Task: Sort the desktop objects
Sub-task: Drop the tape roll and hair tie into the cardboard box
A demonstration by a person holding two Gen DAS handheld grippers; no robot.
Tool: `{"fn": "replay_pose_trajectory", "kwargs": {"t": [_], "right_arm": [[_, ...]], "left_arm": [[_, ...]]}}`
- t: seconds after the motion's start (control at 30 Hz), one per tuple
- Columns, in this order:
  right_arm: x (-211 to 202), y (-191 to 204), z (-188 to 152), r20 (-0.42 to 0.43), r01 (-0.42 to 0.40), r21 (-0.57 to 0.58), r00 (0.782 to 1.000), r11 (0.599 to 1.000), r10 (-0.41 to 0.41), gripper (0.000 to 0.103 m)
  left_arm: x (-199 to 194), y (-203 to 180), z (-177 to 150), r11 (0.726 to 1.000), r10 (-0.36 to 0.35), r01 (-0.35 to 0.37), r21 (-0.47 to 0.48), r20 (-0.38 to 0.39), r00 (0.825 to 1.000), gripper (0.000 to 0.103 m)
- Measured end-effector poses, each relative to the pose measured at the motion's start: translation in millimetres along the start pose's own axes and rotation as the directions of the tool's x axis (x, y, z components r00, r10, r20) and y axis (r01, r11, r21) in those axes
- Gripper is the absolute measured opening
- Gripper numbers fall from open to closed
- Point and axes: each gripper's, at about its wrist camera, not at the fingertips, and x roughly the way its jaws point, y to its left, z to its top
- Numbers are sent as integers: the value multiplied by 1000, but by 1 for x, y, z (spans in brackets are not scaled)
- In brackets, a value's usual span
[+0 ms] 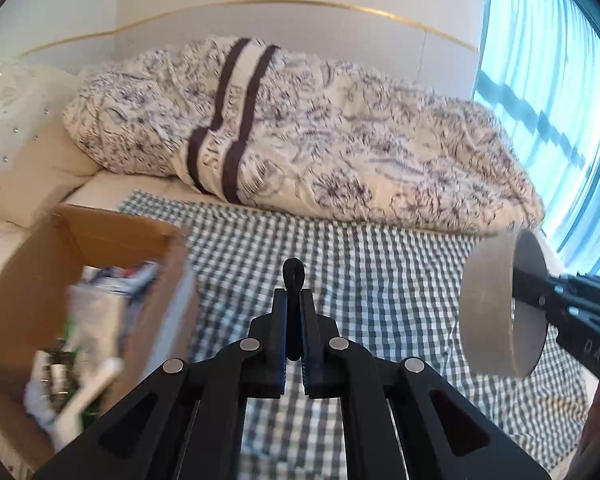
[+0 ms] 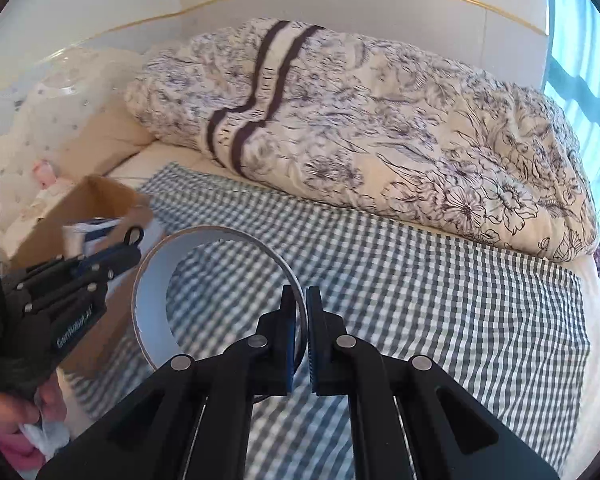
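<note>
Both grippers hover over the checked cloth (image 1: pixel 380 280): left gripper (image 1: pixel 295 300) fingers pinch a black clip (image 1: pixel 293 276), right gripper (image 2: pixel 300 304) fingers a tape roll (image 2: pixel 152 300).

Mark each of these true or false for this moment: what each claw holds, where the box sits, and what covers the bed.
1. The right claw grips a wide cardboard tape ring by its wall. True.
2. The left claw is empty. False: it is shut on a small black looped object.
3. The cardboard box lies to the left claw's left and holds several items. True.
4. The box is empty. False: blurred packets and white items fill it.
5. A checked cloth lies under both claws. True.
6. The floral duvet is spread flat over the cloth. False: it is bunched up behind it.
</note>
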Motion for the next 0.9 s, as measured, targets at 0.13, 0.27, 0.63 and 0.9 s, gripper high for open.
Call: {"fn": "replay_pose_trajectory", "kwargs": {"t": [0.13,0.27,0.63,0.9], "right_arm": [[-20,40,7,20,-36,-15,999,999,36,5],[-22,102,23,46,-99,-51,994,994,101,5],[59,229,67,29,-233,15,972,972,233,8],[47,240,67,234,-55,-24,970,998,59,91]], "left_arm": [[-38,39,7,999,33,-33,-24,24,999,5],[-63,87,-1,997,77,-76,-29,34,996,5],[-46,177,-35,991,98,-101,-89,-34,995,21],[-52,187,-45,988,121,-114,-109,62,991,103]]}}
